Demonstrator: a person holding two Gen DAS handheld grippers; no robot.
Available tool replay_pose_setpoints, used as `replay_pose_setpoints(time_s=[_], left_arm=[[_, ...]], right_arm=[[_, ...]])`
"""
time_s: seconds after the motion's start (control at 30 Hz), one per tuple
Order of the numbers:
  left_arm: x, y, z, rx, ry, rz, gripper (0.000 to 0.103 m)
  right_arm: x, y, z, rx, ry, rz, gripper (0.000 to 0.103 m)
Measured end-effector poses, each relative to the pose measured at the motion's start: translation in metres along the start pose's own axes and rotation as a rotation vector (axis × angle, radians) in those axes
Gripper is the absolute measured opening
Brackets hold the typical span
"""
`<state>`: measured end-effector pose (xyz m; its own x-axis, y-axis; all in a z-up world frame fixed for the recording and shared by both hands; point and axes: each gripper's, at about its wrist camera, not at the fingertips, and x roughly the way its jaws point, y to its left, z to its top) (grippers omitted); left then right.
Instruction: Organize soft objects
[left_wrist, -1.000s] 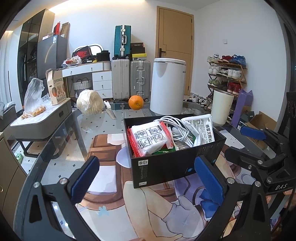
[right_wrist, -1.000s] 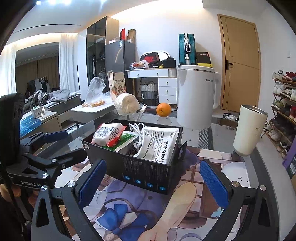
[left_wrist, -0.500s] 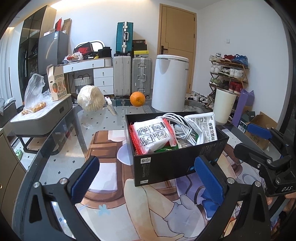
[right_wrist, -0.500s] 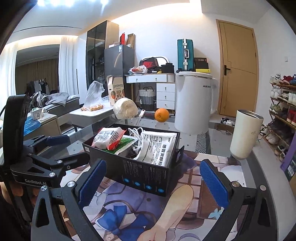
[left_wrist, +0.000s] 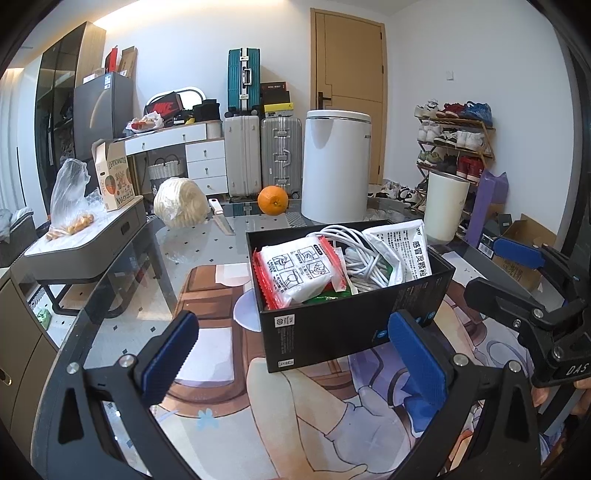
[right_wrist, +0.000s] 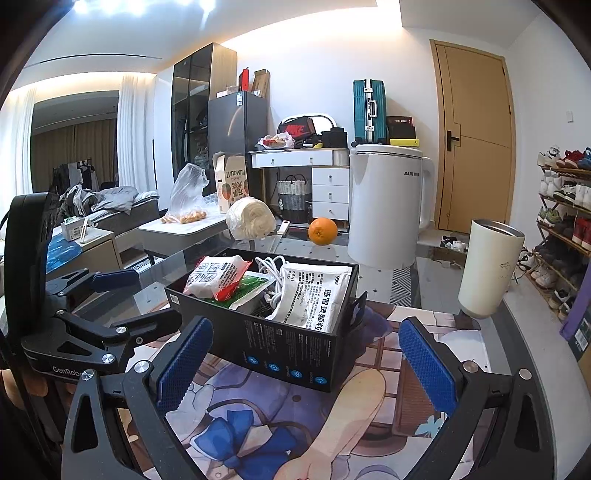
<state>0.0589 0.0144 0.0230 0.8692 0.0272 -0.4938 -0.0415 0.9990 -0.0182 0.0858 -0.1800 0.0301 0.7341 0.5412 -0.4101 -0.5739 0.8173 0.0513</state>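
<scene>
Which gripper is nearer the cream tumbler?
Right. The right gripper hangs open before the black box, the cream tumbler just beyond its right finger; the left gripper sits farther left.

"AUX" marks the white appliance (right_wrist: 388, 206); "KUMQUAT" the carton (left_wrist: 116, 177).

Both cameras have apparently backed off slightly from the black box (left_wrist: 351, 317), the left gripper (left_wrist: 293, 356) rising.

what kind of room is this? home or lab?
Most likely a lived-in home, a combined living and entry area: a shoe rack by the door, stacked suitcases, a fridge, and a glass table holding the box.
</scene>
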Motion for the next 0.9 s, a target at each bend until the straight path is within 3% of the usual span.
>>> replay_pose_setpoints(time_s=[0.9], left_arm=[[-0.0025,0.0013,0.0010,-0.004,-0.010,0.003,0.103]], right_arm=[[-0.0001,0.0001,-0.0005,-0.001,-0.001,0.000,0.102]])
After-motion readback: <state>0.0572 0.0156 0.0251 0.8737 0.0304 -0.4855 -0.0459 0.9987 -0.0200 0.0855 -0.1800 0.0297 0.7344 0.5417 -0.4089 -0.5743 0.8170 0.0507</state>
